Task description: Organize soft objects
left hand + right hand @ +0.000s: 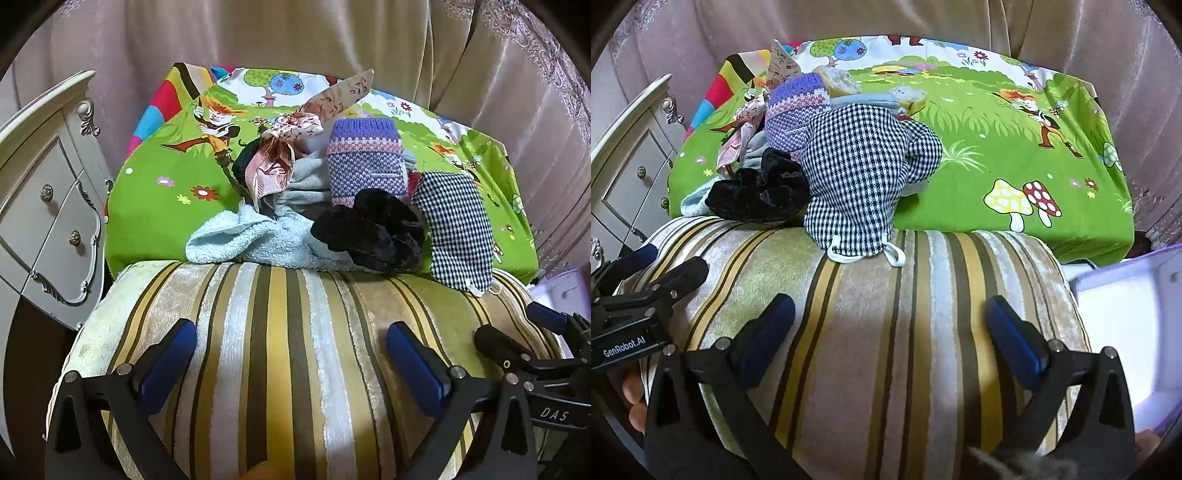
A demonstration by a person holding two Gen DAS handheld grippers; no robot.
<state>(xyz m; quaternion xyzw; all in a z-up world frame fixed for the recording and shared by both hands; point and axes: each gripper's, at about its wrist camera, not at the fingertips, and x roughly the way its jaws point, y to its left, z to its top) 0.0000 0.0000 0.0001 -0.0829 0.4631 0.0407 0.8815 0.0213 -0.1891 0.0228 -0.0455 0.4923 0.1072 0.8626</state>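
Note:
A heap of soft things lies on a green cartoon sheet point(166, 206) behind a striped cushion point(280, 350). It holds a black-and-white checked cloth point(458, 229) point(857, 177), a black velvet scrunchie point(373, 232) point(757, 192), a purple knitted piece point(364, 162) point(794, 118), a light blue towel point(255, 243) and a pink patterned ribbon point(280, 155). My left gripper point(291, 354) is open and empty above the cushion, short of the heap. My right gripper point(890, 328) is open and empty above the cushion, in front of the checked cloth.
A white carved dresser point(48, 221) stands to the left. Beige curtains point(295, 37) hang behind the sheet. A pale purple-rimmed box point(1126, 332) sits at the right of the cushion. The right gripper's body shows at the lower right of the left wrist view point(546, 354).

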